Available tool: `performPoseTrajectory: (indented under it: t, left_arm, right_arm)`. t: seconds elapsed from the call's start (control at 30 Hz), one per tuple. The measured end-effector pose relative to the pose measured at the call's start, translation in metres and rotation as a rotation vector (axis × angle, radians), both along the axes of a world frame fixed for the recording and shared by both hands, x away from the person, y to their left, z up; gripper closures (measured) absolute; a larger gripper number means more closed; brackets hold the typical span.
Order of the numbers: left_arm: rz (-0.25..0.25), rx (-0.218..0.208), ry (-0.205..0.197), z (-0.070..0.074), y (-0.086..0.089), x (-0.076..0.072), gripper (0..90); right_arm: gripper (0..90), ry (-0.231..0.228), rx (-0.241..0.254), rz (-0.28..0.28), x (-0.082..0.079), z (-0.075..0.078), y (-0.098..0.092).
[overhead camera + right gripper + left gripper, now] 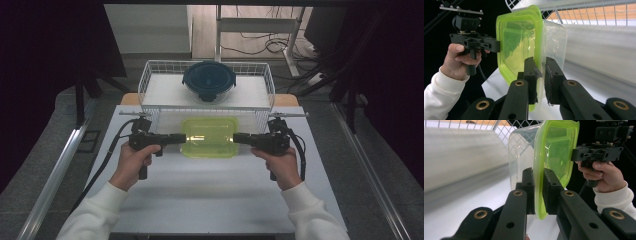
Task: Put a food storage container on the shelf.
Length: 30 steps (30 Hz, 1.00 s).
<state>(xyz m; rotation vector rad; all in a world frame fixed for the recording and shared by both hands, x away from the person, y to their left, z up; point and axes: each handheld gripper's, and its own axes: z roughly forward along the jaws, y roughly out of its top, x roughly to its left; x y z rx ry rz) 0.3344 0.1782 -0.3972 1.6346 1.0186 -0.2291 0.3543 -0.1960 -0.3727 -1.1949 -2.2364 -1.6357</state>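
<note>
A clear rectangular food container with a lime-green lid hangs above the white table, held level between both grippers. My left gripper is shut on the lid's left rim; in the left gripper view its pads clamp the green edge. My right gripper is shut on the right rim, with the green lid and clear tub rising past its jaws. Each gripper view shows the other hand and gripper at the far end of the container.
A white wire basket stands on a raised shelf behind the container, with a round dark-blue lidded bowl inside. The white table stretches toward me. Metal rails run along both sides.
</note>
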Motion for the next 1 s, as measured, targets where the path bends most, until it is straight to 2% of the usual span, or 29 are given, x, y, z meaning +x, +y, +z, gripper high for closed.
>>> performPoseTrajectory:
  t: [0.47, 0.7, 1.0]
  left_arm:
    - [-0.001, -0.013, -0.03, 0.023, 0.001, 0.003, 81.5]
    - [-0.002, -0.014, -0.047, 0.041, 0.002, 0.006, 81.5]
    - [0.005, -0.018, -0.07, 0.066, 0.006, 0.017, 81.5]
  right_arm:
    - [80.1, -0.045, 0.006, 0.002, 0.0, 0.026, 0.0]
    - [80.2, -0.079, 0.002, 0.003, 0.0, 0.047, 0.001]
    - [80.2, -0.092, 0.017, 0.001, 0.007, 0.069, 0.004]
